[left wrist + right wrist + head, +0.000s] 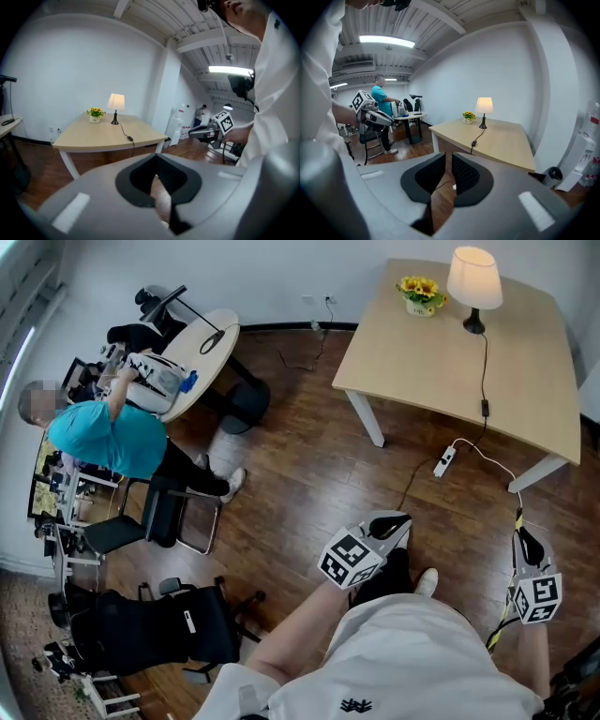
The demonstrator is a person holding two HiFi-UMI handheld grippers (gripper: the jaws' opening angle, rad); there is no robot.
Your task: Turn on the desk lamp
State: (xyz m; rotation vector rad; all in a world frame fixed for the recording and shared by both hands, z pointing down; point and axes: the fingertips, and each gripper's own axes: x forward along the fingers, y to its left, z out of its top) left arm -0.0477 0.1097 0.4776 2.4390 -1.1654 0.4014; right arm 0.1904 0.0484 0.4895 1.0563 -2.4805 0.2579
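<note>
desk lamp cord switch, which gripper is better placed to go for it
Probably right. The right gripper is nearer the cord switch on the table, almost in line with it; the left gripper is further off to the side.

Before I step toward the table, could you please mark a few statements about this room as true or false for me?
1. The lamp stands on the table next to a pot of yellow flowers. True.
2. The left gripper is touching the lamp. False: the left gripper and the right gripper are both held low near the person's body, far from the table.
3. The lamp's cord runs across the tabletop and down to a power strip on the floor. True.
4. The person in the teal shirt is at the lamp's table. False: the person in the teal shirt is at the round table across the room.
</note>
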